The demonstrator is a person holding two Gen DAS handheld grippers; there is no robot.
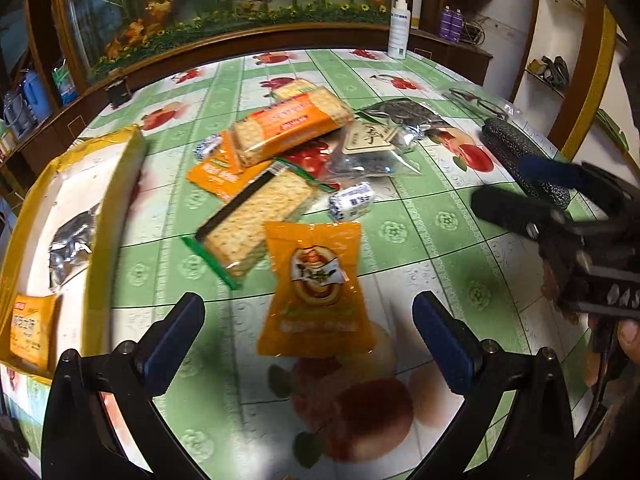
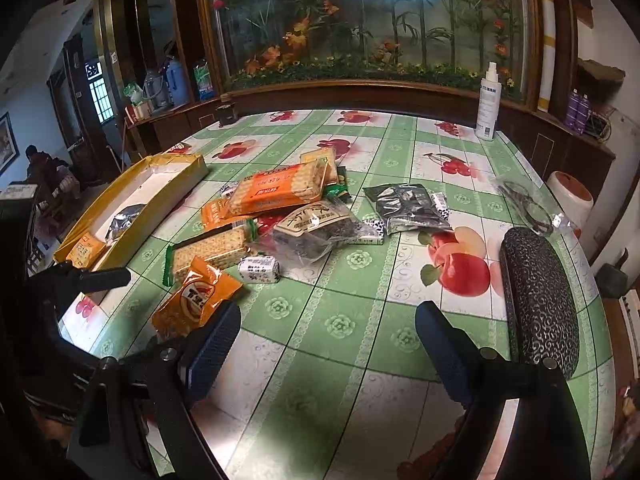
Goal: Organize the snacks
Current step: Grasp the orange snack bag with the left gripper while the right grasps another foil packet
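Observation:
A pile of snacks lies on the green fruit-print tablecloth [image 1: 420, 240]: cracker packs [image 1: 288, 124] [image 1: 256, 220], an orange cake packet [image 1: 316, 292] nearest me, small white candies [image 1: 352, 200], a clear bag of dark seeds [image 1: 368, 152] and a silver pack [image 2: 412, 206]. A yellow-rimmed box [image 1: 116, 200] at the left holds a silver pack [image 1: 72, 240] and an orange packet [image 1: 30, 330]. My left gripper [image 1: 308, 332] is open, its jaws on either side of the orange cake packet. My right gripper [image 2: 328, 344] is open and empty over bare cloth; it also shows in the left wrist view [image 1: 516, 188].
A dark patterned glasses case [image 2: 540, 300] lies at the right, with a clear bag [image 2: 524, 204] behind it. A white spray bottle [image 2: 488, 100] stands at the far edge by the framed flower panel [image 2: 360, 20]. A small dark box [image 2: 226, 114] sits far left.

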